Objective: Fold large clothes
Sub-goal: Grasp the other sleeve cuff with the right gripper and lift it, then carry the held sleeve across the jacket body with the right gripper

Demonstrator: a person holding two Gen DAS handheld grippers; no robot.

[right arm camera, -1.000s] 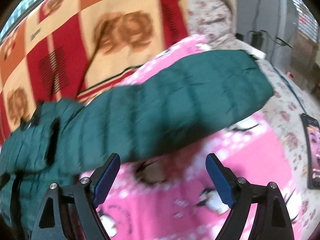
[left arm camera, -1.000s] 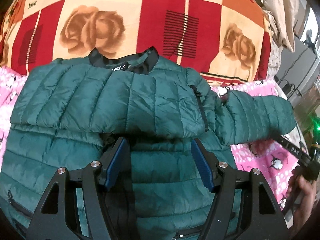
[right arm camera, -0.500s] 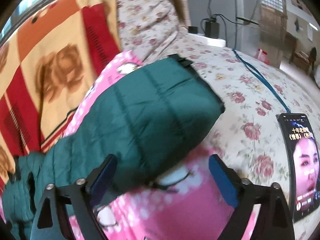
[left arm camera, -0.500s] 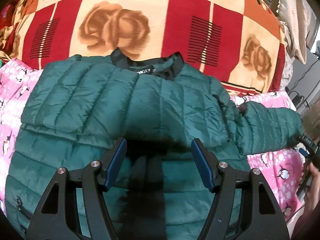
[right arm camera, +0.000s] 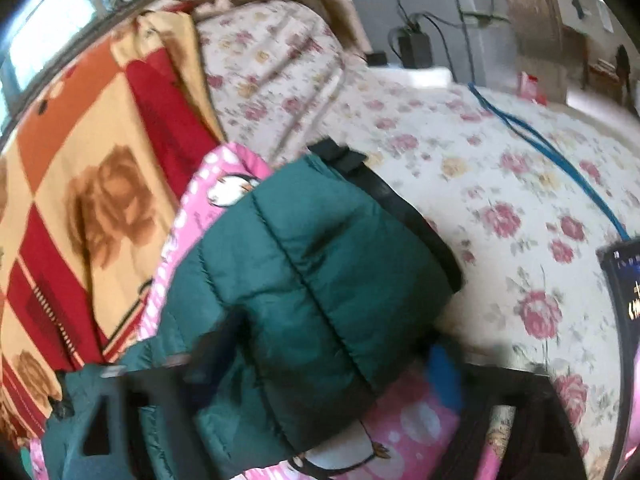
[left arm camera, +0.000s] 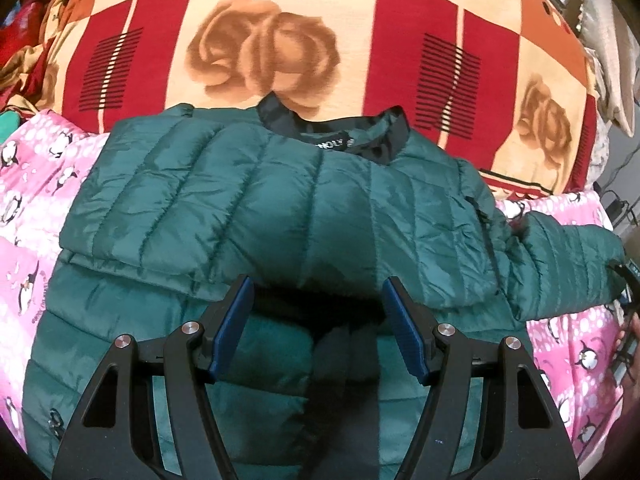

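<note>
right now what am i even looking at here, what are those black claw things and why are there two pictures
The black claws are handheld grippers, one in each of a person's hands, each carrying a wide-angle camera that looks out along its two blue-padded fingers. One picture comes from each. The left gripper is open above a green puffer jacket lying on a pink penguin blanket, with one sleeve already folded across the chest. The other view is blurred: the right gripper sits around the other sleeve, and I cannot tell if it has closed. A phone lies on the floral sheet.

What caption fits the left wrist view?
Open left gripper over a green jacket, one sleeve still unfolded.
</note>
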